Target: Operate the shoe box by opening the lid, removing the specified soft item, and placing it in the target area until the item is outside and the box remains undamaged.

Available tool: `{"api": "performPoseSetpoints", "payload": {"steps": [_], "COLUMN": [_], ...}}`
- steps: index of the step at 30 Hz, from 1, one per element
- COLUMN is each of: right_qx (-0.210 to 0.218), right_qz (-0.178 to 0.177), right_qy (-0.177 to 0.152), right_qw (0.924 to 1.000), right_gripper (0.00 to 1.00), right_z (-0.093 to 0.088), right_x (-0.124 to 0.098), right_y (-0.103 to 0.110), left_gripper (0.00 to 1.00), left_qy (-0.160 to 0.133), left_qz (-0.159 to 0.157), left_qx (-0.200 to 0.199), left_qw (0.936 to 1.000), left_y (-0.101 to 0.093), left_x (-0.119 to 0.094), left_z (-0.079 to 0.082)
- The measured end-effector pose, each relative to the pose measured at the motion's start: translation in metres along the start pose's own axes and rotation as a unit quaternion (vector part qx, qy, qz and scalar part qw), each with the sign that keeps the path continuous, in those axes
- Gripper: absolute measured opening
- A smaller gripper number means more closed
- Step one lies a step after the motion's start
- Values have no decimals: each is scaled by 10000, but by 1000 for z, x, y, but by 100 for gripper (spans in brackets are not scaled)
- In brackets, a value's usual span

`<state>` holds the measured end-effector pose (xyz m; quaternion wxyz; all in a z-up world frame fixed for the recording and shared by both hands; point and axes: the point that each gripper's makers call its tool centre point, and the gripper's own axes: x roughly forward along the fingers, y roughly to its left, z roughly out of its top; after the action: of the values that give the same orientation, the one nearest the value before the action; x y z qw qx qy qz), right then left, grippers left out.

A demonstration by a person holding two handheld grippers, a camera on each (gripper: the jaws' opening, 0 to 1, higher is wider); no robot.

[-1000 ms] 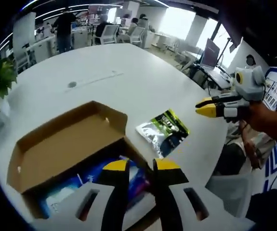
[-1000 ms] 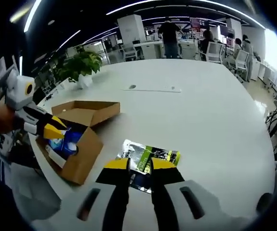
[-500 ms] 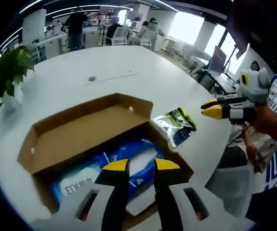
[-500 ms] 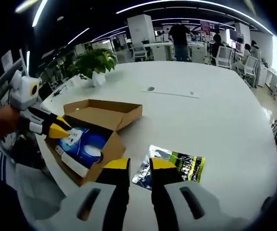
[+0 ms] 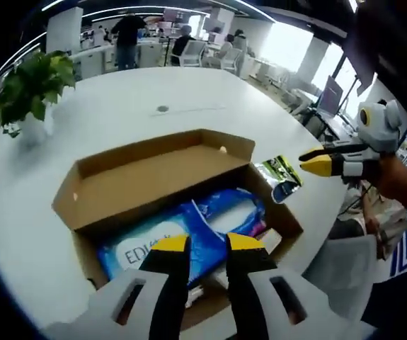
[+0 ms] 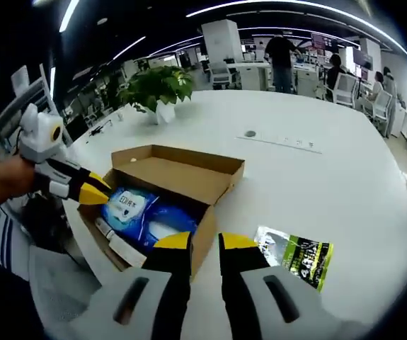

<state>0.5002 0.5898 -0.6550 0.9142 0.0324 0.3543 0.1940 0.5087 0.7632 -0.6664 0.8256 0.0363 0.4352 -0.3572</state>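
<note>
I hold my left hand-held gripper [image 5: 207,244] just above the near edge of the shoe box [image 5: 153,166], its yellow tips nearly together with a narrow gap and nothing between them. My right hand-held gripper [image 6: 204,242] hangs near the box's corner on the other side, its tips likewise close with only a slit, holding nothing.

The box sits on the white tabletop [image 5: 118,106] with its lid [image 5: 157,173] folded back, so the opening step looks done. Inside lies the blue soft pack [image 5: 182,237], printed with white lettering, and a paler part beside it; in the right gripper view the same blue soft pack [image 6: 143,212] fills most of the box floor. A green-and-silver pouch [image 6: 299,255] already lies on the tabletop just beside the box.

I judge the blue pack to be light and limp, a film wrapper that will crease and sag if I lift it by one end. The film probably slips, so a pinch on a flat face may slide off. The better hold seems to be a sealed end seam or a raised fold of wrapper, taken with the jaws spread first. The cardboard walls are thin; I should lift straight up and not drag the pack against them.
</note>
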Motion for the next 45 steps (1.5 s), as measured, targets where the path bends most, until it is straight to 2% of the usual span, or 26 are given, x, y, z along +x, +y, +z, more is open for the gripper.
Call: {"api": "performPoseSetpoints", "payload": {"steps": [12,23,36,45], "right_qx": [-144,-255,-331,-363], "right_qz": [233,418,576,687], "right_qy": [107,215,320,457], "right_qw": [9996,9986,9973,9959], "right_gripper": [13,13,12,12], "right_z": [5,7,7,-1], "right_x": [26,49,65,82], "right_y": [40,66,83,94], "left_gripper": [17,17,18,18], "left_qy": [11,47,48,93], "left_qz": [75,114,134,75], "left_qx": [-163,-328,-444,-473], "left_qw": [9998,9994,9989,9988], "left_y": [30,54,64,66], "left_x": [-10,-14,-17,-9], "left_z": [-15,-29,-33,-39]}}
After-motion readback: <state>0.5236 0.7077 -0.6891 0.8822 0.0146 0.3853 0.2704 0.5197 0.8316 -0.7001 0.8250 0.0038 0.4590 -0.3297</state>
